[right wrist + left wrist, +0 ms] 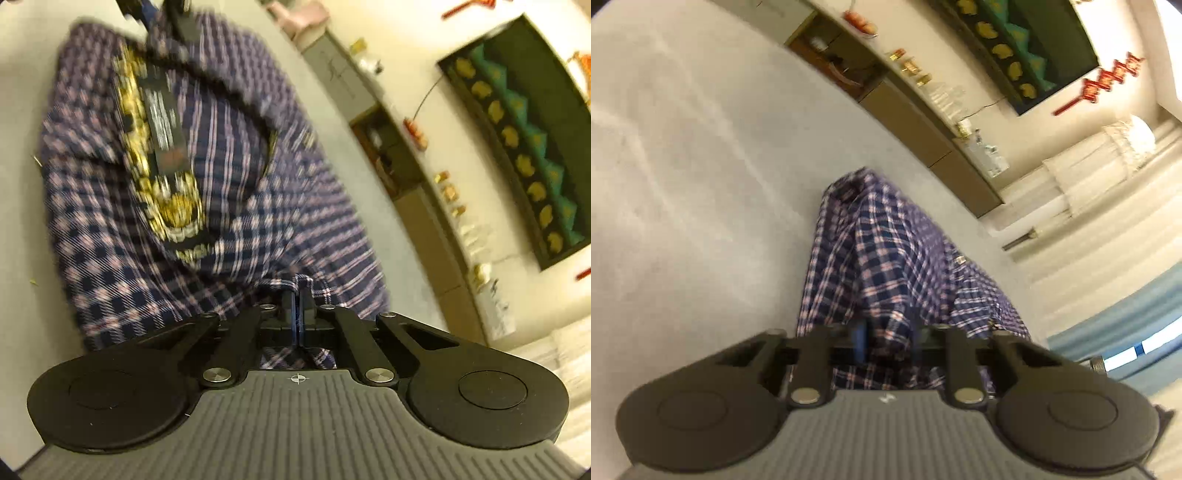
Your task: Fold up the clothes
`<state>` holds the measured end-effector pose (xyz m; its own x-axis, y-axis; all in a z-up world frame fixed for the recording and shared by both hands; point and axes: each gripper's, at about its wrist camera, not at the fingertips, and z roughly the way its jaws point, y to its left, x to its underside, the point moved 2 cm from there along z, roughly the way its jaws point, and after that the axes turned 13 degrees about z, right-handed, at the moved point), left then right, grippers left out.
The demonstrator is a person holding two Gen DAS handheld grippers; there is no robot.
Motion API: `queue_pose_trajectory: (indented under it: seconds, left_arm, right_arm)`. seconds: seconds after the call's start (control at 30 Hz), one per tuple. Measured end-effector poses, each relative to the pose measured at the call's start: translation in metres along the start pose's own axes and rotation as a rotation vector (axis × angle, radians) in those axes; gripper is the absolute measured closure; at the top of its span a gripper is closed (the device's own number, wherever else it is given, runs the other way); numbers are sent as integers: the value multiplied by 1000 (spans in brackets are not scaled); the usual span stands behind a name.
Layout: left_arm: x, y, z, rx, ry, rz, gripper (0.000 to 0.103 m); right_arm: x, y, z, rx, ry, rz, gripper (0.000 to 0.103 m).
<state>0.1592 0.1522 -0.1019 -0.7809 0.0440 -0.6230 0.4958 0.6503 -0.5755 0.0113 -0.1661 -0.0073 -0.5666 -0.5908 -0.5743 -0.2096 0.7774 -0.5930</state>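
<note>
Closest in, the right gripper [297, 306] has its two black fingers pressed flat together, with a fold of the plaid shirt [207, 192] pinched between them. The shirt is soft woven cotton, navy with pink and white checks, bunched up just ahead of the gripper on a pale grey table [22, 206]. It's a bit blurry, but past the fingers there's a black label [162, 118] with gold patterned trim inside the collar. The left gripper [888, 341] is clamped on the same shirt too, cloth bulging between its fingers and trailing away in a wrinkled ridge. Far off, a long wooden sideboard [912, 122] runs along the wall.
</note>
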Motion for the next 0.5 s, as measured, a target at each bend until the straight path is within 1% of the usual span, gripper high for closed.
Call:
queue_pose_trajectory:
  seconds: [0.07,0.13,0.23,0.27,0.3,0.33,0.37,0.4,0.43,0.47,0.5]
  left_arm:
    - [1,-1,-12,9,-17,-6,91]
    - [7,-1,-14,-11,-22,-13,91]
    - [13,3,-16,-64,-28,-36,91]
    - [13,2,-15,-67,-23,-45,91]
    - [14,2,-15,-67,-17,-54,87]
    - [16,-1,-15,-56,-8,-66,85]
    - [18,-4,-15,-35,-3,-78,79]
    - [19,-7,-15,-18,3,-90,67]
    - [22,-10,-14,-12,7,-104,59]
    - [24,-12,-12,-11,7,-111,49]
    - [25,-14,-8,-13,8,-110,44]
  right_arm:
    - [-1,-6,-35,-18,-35,41,103]
    - [4,-4,-59,-45,-39,65,103]
    - [22,5,-63,-63,-5,84,103]
    - [28,8,-63,-67,8,89,103]
    - [35,11,-62,-71,21,95,103]
    - [38,12,-60,-60,28,100,103]
    - [38,12,-56,-44,26,108,103]
    - [35,10,-54,-47,20,140,103]
    - [30,4,-50,-76,19,216,90]
    - [25,-4,-44,-121,23,316,68]
    - [23,-12,-39,-165,27,415,62]
